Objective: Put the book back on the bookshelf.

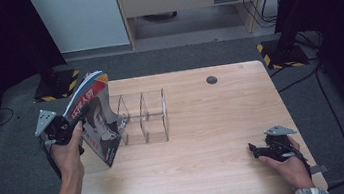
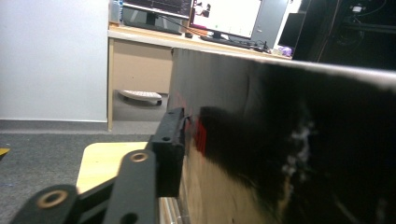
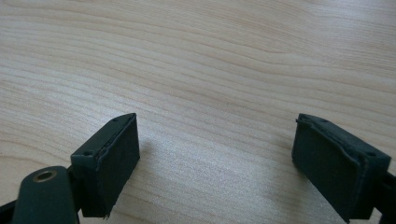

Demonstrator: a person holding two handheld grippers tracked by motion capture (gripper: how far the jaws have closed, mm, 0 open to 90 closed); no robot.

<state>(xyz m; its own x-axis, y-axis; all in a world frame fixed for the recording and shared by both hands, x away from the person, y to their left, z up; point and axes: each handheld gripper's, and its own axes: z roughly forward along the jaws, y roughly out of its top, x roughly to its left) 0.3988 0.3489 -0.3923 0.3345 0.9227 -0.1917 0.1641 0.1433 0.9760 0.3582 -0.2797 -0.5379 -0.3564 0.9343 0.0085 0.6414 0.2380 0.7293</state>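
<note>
Glossy magazine (image 1: pixel 96 118) stands tilted beside your clear acrylic rack (image 1: pixel 143 117) on pale woodgrain table (image 1: pixel 205 138); left gripper (image 1: pixel 73 122) loosened around it, right gripper (image 1: pixel 254 151) released, empty.

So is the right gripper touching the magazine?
Apart. High view: the right gripper rests at the table's near right, the magazine far off by the left gripper.

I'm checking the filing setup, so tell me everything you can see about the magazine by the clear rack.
The magazine is a thin glossy issue; its cover shows a face, red characters and blue and orange bands at the top. It stands tilted at the table's left edge, its lower corner on the wood, beside the clear divider rack. The left gripper is at its left edge; in the left gripper view one pad lies close against the dark cover.
</note>
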